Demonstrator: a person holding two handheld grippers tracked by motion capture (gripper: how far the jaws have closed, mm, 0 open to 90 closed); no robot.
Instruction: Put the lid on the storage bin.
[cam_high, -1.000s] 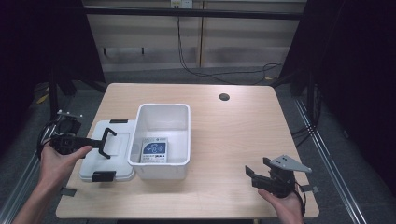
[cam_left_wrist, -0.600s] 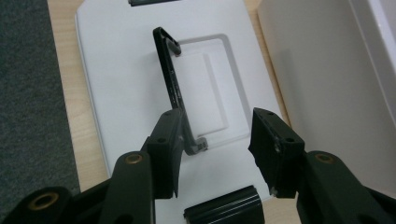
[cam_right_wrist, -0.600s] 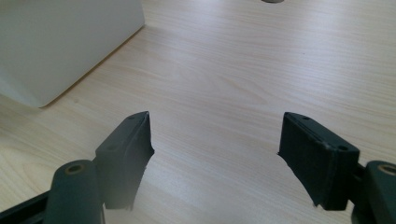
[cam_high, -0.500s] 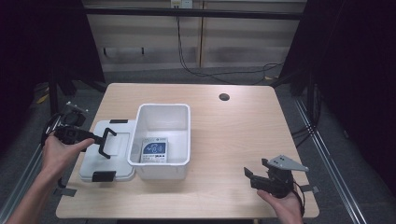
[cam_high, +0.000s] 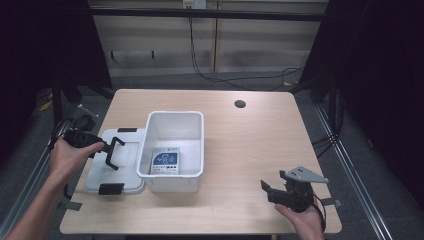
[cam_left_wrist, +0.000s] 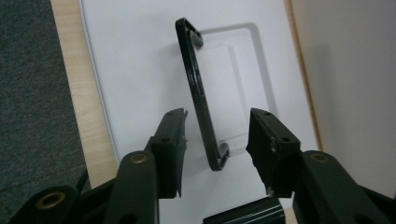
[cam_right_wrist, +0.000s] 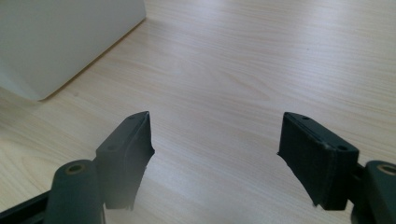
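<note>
Lid (cam_high: 112, 167) lies flat beside the white bin (cam_high: 176, 145); left gripper (cam_left_wrist: 215, 140) gapes around its raised black handle (cam_left_wrist: 200, 95). Centre it, then squeeze. Right gripper (cam_right_wrist: 215, 154) idles, spread wide.

Where we find everything on the table

We see the table (cam_high: 250, 130) carrying a bin (cam_high: 176, 145) left of its middle, and in the bin, toward the near wall, lies a packet (cam_high: 165, 161). A lid (cam_high: 115, 162) lies flat on the table just left of the bin, touching or nearly touching its side; a handle (cam_left_wrist: 198, 93) lies on the lid's top. The left gripper (cam_high: 114, 152) hangs over the lid, its jaws either side of the handle's near end, apart from it. The right gripper (cam_high: 272, 189) sits near the table's front right corner, well apart from the bin. A hole (cam_high: 240, 104) lies far behind, right of the bin.
</note>
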